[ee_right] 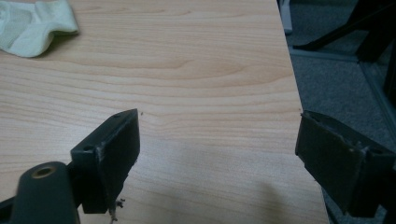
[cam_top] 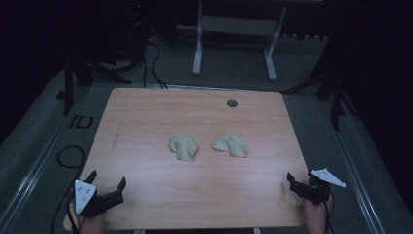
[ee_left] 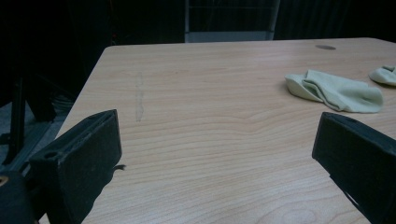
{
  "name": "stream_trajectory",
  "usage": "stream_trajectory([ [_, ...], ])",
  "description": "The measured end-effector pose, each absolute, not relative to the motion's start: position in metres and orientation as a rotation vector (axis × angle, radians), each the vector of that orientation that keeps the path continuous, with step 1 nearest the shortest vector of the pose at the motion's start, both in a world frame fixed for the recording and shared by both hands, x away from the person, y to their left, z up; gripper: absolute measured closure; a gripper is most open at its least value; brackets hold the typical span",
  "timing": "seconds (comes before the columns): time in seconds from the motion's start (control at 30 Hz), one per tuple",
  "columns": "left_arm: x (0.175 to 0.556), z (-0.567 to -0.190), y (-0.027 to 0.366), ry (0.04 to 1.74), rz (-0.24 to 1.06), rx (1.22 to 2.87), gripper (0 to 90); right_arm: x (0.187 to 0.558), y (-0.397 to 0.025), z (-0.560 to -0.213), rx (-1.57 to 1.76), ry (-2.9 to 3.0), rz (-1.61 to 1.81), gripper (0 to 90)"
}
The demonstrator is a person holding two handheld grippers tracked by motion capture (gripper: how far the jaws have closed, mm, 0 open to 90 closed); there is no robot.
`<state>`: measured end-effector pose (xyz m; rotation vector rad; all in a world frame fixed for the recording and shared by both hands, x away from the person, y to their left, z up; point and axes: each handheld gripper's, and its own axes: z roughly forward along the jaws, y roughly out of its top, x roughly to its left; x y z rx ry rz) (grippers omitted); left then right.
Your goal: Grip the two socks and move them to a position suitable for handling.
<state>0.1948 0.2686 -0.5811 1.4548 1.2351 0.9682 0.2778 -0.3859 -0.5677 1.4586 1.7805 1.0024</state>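
Two pale green socks lie crumpled near the middle of the wooden table (cam_top: 146, 117): a left sock (cam_top: 184, 146) and a right sock (cam_top: 231, 145), a short gap between them. In the left gripper view the left sock (ee_left: 334, 91) lies ahead to the right and the right sock (ee_left: 385, 74) peeks in at the edge. A sock (ee_right: 32, 25) also shows at the top left of the right gripper view. My left gripper (cam_top: 106, 181) rests open at the near left corner, nothing between its jaws. My right gripper (cam_top: 302, 179) is open at the near right edge, also holding nothing.
A round grommet hole (cam_top: 232, 103) sits near the table's far edge. Beyond the table stands a white metal frame (cam_top: 234, 34) on grey carpet, with black cables (cam_top: 151, 63) and dark stand legs (cam_top: 336, 92) at both sides. A faint scuff line (ee_left: 138, 95) marks the left tabletop.
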Motion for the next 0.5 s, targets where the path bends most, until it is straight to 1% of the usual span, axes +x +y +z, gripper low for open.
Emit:
stream_trajectory([
  [0.1,0.196,-0.581,0.268,1.241,0.968,1.462,1.4,0.279,-0.387,-0.568,1.474,1.783,1.008,13.7],
  [0.2,0.196,-0.58,0.268,1.253,0.947,1.474,4.2,0.281,-0.386,-0.568,1.473,1.786,1.006,13.7],
  [0.27,0.197,-0.58,0.267,1.301,0.944,1.476,4.3,0.283,-0.385,-0.568,1.479,1.792,0.988,13.7],
  [0.33,0.197,-0.579,0.268,1.342,0.922,1.44,4.1,0.286,-0.385,-0.566,1.483,1.807,0.995,13.5],
  [0.37,0.196,-0.577,0.269,1.345,0.92,1.437,4.2,0.286,-0.385,-0.565,1.485,1.814,1.005,13.5],
  [0.5,0.196,-0.571,0.269,1.374,0.847,1.442,4.1,0.291,-0.383,-0.56,1.476,1.862,1.029,13.5],
])
